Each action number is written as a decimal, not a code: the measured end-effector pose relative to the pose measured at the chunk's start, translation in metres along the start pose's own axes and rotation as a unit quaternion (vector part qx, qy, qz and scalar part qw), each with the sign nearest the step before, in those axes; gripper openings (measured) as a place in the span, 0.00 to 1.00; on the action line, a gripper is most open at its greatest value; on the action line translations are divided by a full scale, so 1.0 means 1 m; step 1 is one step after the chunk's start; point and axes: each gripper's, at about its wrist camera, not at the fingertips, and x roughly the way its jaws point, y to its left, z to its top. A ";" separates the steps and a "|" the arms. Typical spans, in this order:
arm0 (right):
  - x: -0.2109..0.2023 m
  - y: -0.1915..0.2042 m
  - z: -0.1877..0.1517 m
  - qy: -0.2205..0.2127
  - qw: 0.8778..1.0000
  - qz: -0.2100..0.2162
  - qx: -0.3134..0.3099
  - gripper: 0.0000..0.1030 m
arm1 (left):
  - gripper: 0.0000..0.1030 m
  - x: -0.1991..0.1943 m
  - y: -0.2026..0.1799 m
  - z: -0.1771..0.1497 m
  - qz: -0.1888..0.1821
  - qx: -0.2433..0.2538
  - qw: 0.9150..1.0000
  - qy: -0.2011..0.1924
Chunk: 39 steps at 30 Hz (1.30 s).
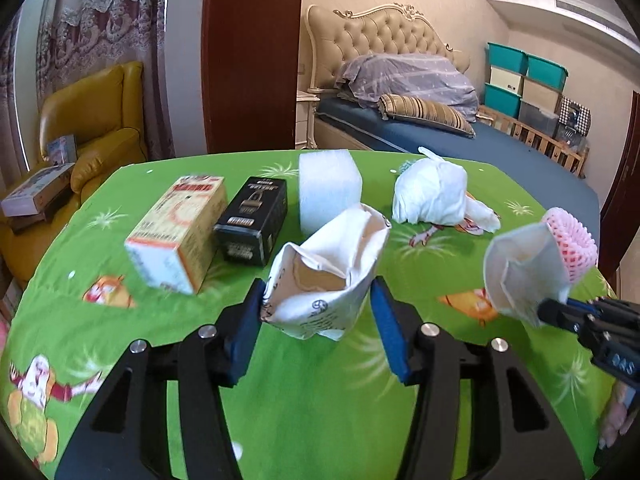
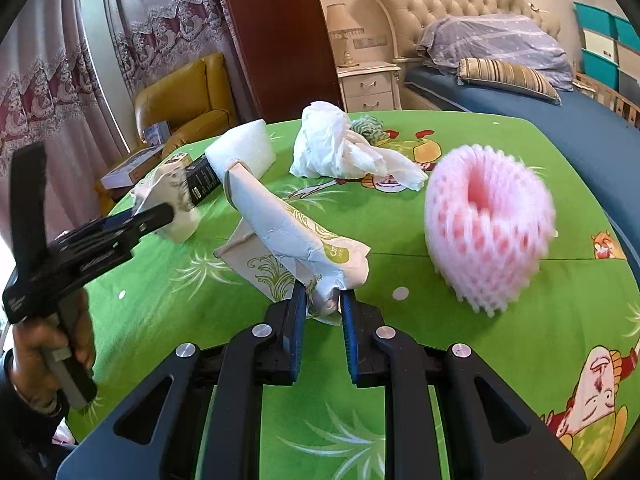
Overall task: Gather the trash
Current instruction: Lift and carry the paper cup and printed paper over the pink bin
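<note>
Each gripper is pinching one crumpled paper bag between its fingers, left gripper (image 1: 316,304) and right gripper (image 2: 323,312) both lifted above the table (image 1: 320,380), so next probably needs a bin, which I cannot see.

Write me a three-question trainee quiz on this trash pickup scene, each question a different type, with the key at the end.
1. True or false: the left gripper is closed on a crumpled white paper bag.
2. Multiple choice: what does the right gripper hold? A) the pink foam fruit net B) a white paper bag with gold print C) the black box
3. Fill in: on the green tablecloth, the black box lies between the orange and white carton and the white ____ block.

Key: 1 true. 2 B; the white paper bag with gold print is pinched at its lower end, while the pink foam fruit net sits free on the cloth. 3 foam.
</note>
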 end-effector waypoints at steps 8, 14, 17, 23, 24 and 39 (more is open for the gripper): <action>-0.003 0.020 -0.003 -0.013 1.000 -0.015 -0.022 0.18 | 0.51 -0.041 0.007 -0.019 0.013 -0.010 0.999 -0.040; -0.006 0.042 -0.006 -0.025 0.998 -0.035 -0.052 0.18 | 0.51 -0.062 0.011 -0.028 0.020 -0.010 0.998 -0.056; -0.004 0.048 -0.006 -0.024 0.997 -0.043 -0.059 0.18 | 0.51 -0.066 0.017 -0.031 0.023 -0.014 0.998 -0.054; -0.003 0.063 -0.005 -0.024 0.996 -0.048 -0.070 0.18 | 0.51 -0.078 0.030 -0.037 0.039 -0.024 0.997 -0.061; -0.003 0.065 -0.005 -0.024 0.996 -0.048 -0.072 0.18 | 0.51 -0.080 0.033 -0.038 0.040 -0.027 0.997 -0.060; -0.003 0.130 -0.005 -0.044 0.994 -0.014 -0.102 0.18 | 0.51 -0.118 0.073 -0.059 0.081 -0.048 0.993 -0.076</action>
